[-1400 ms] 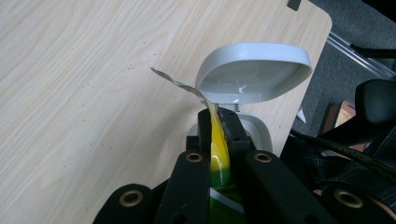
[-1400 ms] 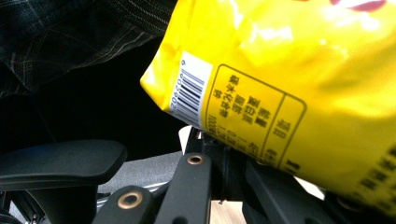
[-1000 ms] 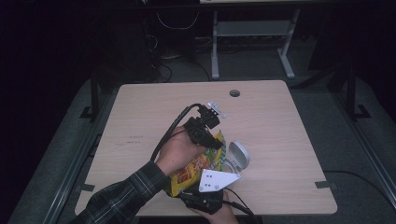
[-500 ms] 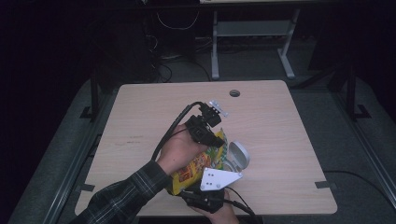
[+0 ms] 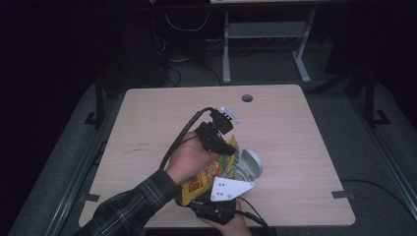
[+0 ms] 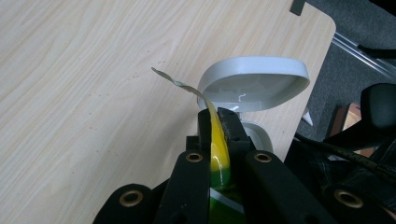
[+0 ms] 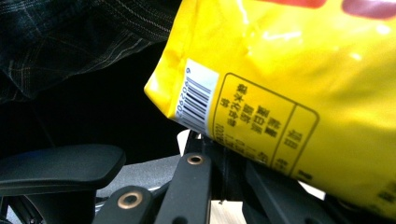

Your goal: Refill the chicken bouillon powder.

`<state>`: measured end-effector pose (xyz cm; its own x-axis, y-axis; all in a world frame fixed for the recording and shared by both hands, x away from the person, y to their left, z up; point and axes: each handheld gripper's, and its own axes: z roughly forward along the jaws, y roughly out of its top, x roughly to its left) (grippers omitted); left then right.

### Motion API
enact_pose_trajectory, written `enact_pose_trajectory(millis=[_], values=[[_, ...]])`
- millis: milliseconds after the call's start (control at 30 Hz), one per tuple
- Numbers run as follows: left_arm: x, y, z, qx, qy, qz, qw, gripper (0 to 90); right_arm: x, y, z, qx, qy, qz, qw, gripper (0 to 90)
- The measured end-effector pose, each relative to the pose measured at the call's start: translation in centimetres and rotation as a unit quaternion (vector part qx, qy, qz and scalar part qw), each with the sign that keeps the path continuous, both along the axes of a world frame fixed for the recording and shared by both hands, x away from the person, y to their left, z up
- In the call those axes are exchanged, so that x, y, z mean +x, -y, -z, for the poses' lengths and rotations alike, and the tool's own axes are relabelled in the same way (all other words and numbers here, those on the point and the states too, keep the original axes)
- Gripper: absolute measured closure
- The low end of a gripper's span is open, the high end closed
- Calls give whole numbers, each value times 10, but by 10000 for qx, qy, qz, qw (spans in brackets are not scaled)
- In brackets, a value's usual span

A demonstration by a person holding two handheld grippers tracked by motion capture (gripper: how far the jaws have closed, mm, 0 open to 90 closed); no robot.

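Pinching a yellow snack bag (image 5: 209,174) at opposite ends: left claw (image 5: 227,147) and right claw (image 5: 209,202), over the table (image 5: 295,128), beside an open white container (image 5: 250,163).

Left gripper (image 5: 227,147), right gripper (image 5: 216,206): jaws clamped.

The high view is dim: only the pale table (image 5: 305,147) is lit, from above, while the floor and room around its edges sink into near-black, and the picture is soft and grainy. The left gripper view is bright and even, with a small glare on the white container (image 6: 254,84). In the right gripper view the yellow bag (image 7: 289,84) is blurred and shows glare patches.
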<state>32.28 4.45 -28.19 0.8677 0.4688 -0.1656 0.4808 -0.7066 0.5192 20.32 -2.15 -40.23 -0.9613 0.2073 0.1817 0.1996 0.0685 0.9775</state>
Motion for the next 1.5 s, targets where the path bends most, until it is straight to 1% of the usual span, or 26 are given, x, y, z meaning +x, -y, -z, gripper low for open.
enact_pose_trajectory(millis=[200,667,1033,1367,1500], values=[[0,0,0,13,6,-2,10000,898,0,0,0,10,19,-4,10000,899],[1,2,2,28,-1,-8,10000,898,0,0,0,32,-34,-24,10000,899],[1,3,4,32,-13,-27,10000,898,-1,0,0,36,-31,-37,10000,899],[0,4,6,102,-34,-19,9999,898,-1,-1,0,46,-31,-50,10000,899],[0,4,7,90,-28,-38,9999,898,-1,-1,0,40,-24,-57,10000,899]])
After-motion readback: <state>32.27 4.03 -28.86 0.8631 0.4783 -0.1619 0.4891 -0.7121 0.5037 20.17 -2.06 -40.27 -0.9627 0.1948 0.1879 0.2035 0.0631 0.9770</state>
